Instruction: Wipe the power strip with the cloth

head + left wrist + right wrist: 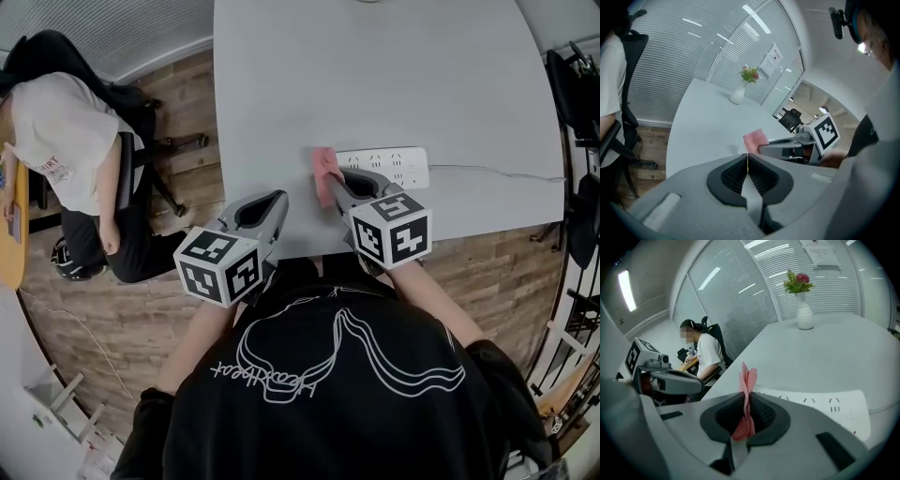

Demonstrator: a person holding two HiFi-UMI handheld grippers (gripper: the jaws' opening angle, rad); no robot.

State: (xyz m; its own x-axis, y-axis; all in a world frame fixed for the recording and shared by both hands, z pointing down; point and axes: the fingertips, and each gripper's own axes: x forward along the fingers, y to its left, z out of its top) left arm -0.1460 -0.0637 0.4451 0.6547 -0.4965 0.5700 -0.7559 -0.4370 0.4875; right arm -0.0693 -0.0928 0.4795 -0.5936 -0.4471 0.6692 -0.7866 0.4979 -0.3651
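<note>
Cloth (322,167), pink, pinched upright in my right gripper (330,187), edge at left end of power strip (398,165) near table's (375,75) near edge, placed to start wipe. My left gripper (278,201) pressed together, empty, left of strip.

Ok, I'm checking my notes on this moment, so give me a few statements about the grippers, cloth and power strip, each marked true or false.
1. The right gripper is shut on the pink cloth. True.
2. The left gripper holds a second cloth. False: its jaws are together with nothing between them.
3. The power strip lies on the table, its cord running off to the person's right. True.
4. The vase of flowers lies tipped over. False: it stands upright on the table.
5. The cloth covers the whole power strip. False: it is by the strip's left end, and the sockets show.
</note>
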